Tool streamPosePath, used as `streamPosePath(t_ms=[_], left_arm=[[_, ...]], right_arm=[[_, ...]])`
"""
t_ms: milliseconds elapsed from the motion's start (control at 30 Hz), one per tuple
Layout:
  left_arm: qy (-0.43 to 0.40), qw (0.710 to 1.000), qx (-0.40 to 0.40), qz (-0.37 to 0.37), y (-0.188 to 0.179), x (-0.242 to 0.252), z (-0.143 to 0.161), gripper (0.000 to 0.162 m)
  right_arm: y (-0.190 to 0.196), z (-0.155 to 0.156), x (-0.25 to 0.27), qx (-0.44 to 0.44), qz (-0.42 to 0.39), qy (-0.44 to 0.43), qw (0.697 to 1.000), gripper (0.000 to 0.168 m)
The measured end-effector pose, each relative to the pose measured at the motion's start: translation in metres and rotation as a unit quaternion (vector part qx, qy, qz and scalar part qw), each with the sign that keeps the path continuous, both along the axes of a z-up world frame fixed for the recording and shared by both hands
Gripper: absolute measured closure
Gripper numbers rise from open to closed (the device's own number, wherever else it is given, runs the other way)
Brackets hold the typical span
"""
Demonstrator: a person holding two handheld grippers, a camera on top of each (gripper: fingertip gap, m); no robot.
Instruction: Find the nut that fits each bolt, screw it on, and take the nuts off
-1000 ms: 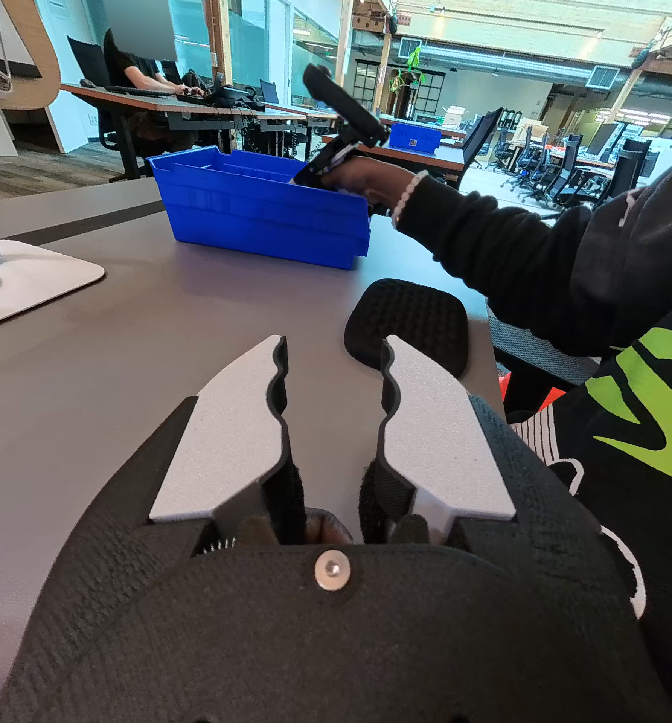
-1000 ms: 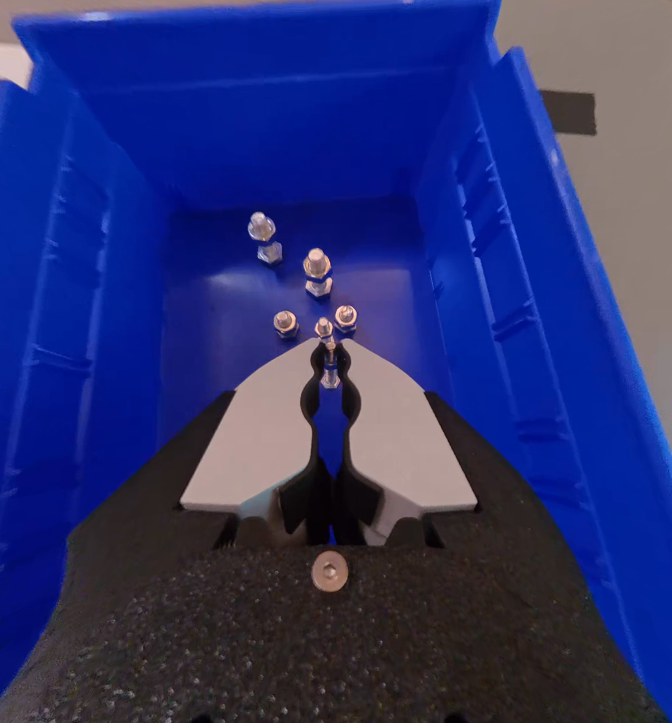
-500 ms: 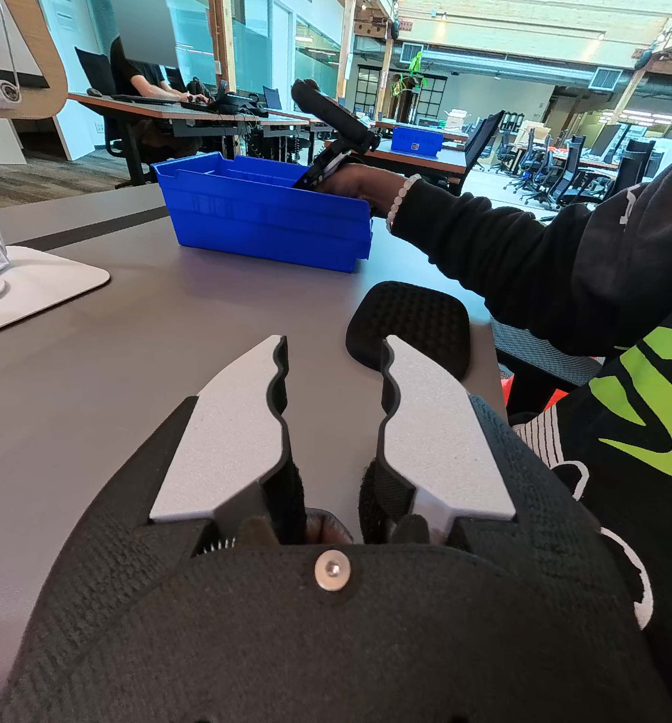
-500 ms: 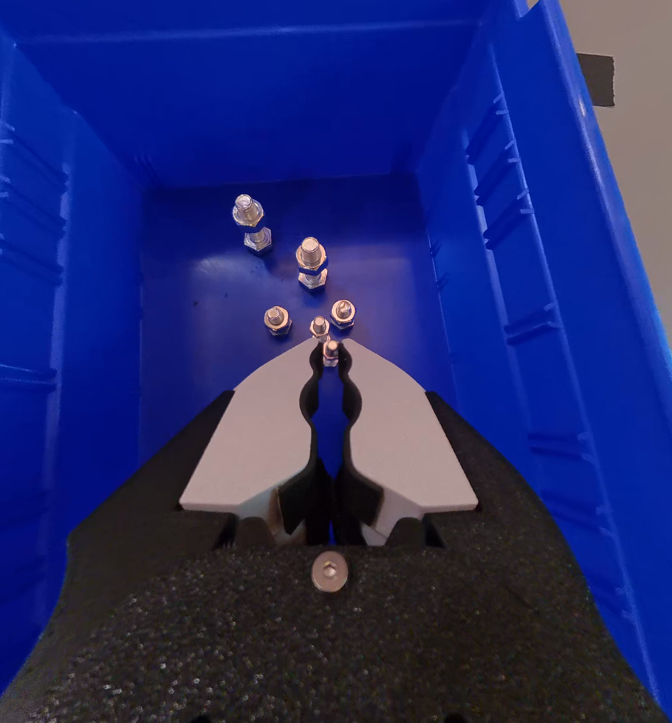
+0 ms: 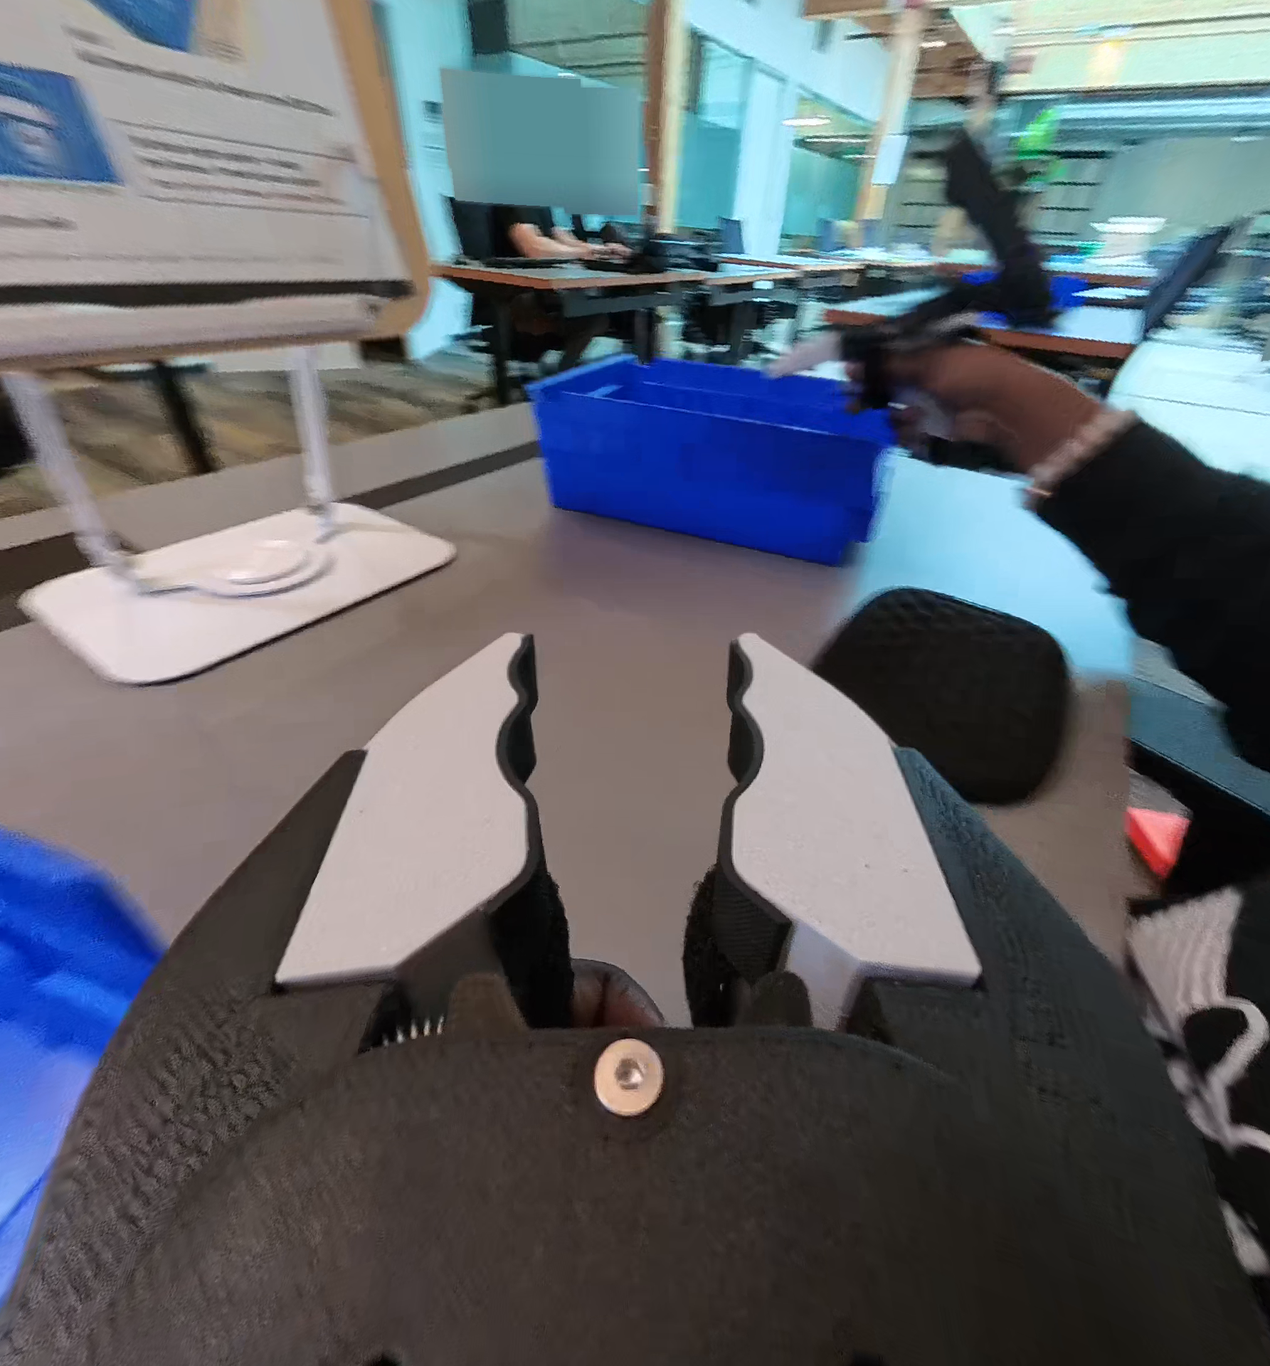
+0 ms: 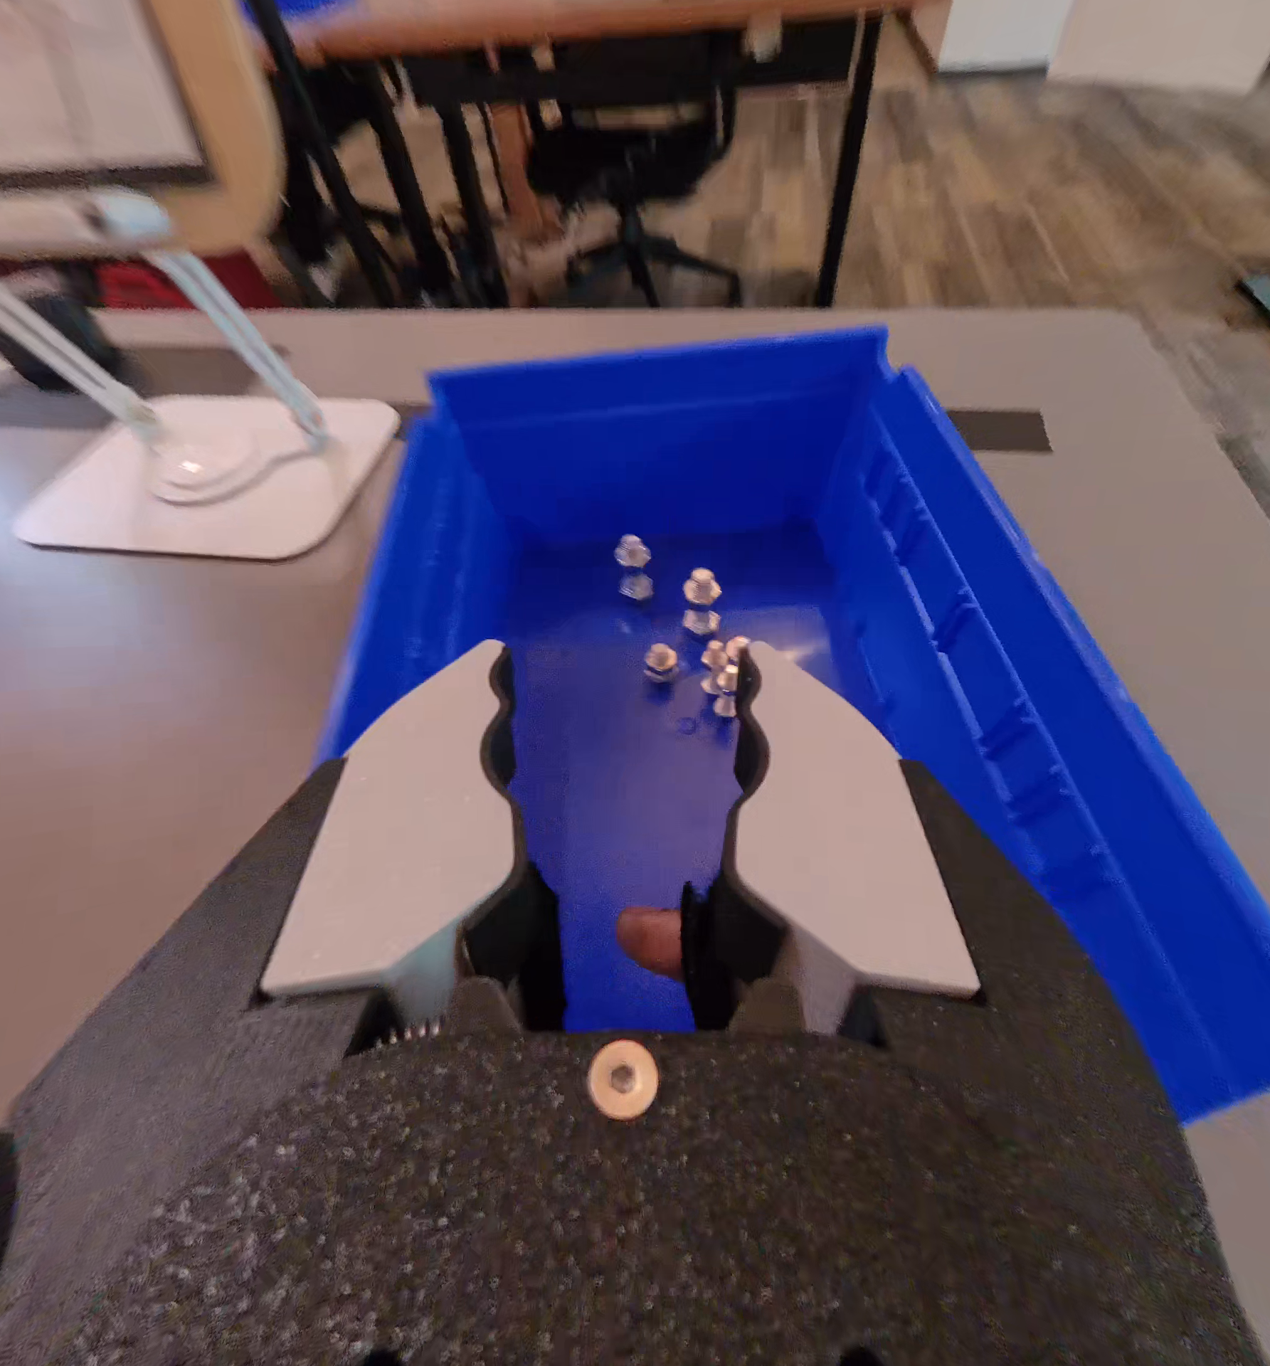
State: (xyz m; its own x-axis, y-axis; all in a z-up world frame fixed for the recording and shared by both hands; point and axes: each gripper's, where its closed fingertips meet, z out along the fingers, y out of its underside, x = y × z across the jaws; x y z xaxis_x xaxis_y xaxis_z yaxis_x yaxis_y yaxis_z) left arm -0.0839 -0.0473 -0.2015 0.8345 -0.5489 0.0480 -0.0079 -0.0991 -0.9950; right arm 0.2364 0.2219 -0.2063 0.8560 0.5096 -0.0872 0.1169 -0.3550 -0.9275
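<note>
Landmark: a blue bin [image 6: 935,665] is seen standing on the grey desk [image 6: 136,739]; every place below is given relative to it.
Bolts with nuts: six small silver bolts [image 6: 702,599] are seen upright on the bin floor, each with a nut on it as far as the blur allows. Two stand toward the far wall, well apart from the near end; four are clustered just nearer [image 6: 661,660].
Right gripper: the right gripper [image 6: 624,658] is held above the near half of the bin, pointing down into it. Its jaws are spread wide and nothing is held between them. The tip of one finger [image 6: 802,783] overlaps the nearer cluster in the right wrist view; whether it touches them cannot be told.
Right gripper from the other side: in the left wrist view the right gripper [image 5: 802,362] is seen blurred, above the bin's [image 5: 705,458] near right corner, held by a hand [image 5: 986,406] in a black sleeve.
Left gripper: the left gripper [image 5: 632,650] is held over bare desk [image 5: 617,591], well apart from the bin, on its near side. Its jaws are wide apart and empty.
Stand: a white flat-based stand [image 6: 195,480] carrying a board rests on the desk just left of the bin.
Black pad: a black textured pad [image 5: 949,687] is seen at the desk edge, nearer than the bin and right of the left gripper.
Second blue object: a blurred blue shape [image 5: 18,998] is seen at the left edge of the left wrist view, far from the bin; what it is cannot be told.
</note>
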Motion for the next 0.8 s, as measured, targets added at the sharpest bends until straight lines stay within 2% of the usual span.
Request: streamPosePath(t_ms=[133,300,400,533,667,800], left_arm=[[0.039,0.986,0.019,0.159,0.004,-0.058,0.021,0.103],[0.071,0.956,0.020,0.285,0.002,-0.110,0.022,0.101],[0.064,0.956,-0.044,0.282,0.008,-0.116,-0.005,0.101],[0.083,0.955,-0.101,0.267,0.015,-0.111,-0.037,0.103],[0.123,0.945,-0.119,0.280,0.023,-0.115,-0.051,0.115],[0.167,0.931,-0.110,0.304,0.026,-0.128,-0.053,0.138]], right_arm=[[-0.047,0.012,-0.011,0.042,0.051,0.041,0.997,0.099],[-0.087,-0.024,-0.029,0.032,0.083,0.000,0.996,0.105],[-0.090,-0.044,-0.031,0.035,0.063,-0.049,0.996,0.109],[-0.087,-0.060,-0.032,0.027,0.042,-0.093,0.994,0.123],[-0.083,-0.064,-0.032,0.035,0.028,-0.114,0.992,0.146],[-0.083,-0.064,-0.036,0.044,0.032,-0.123,0.991,0.163]])
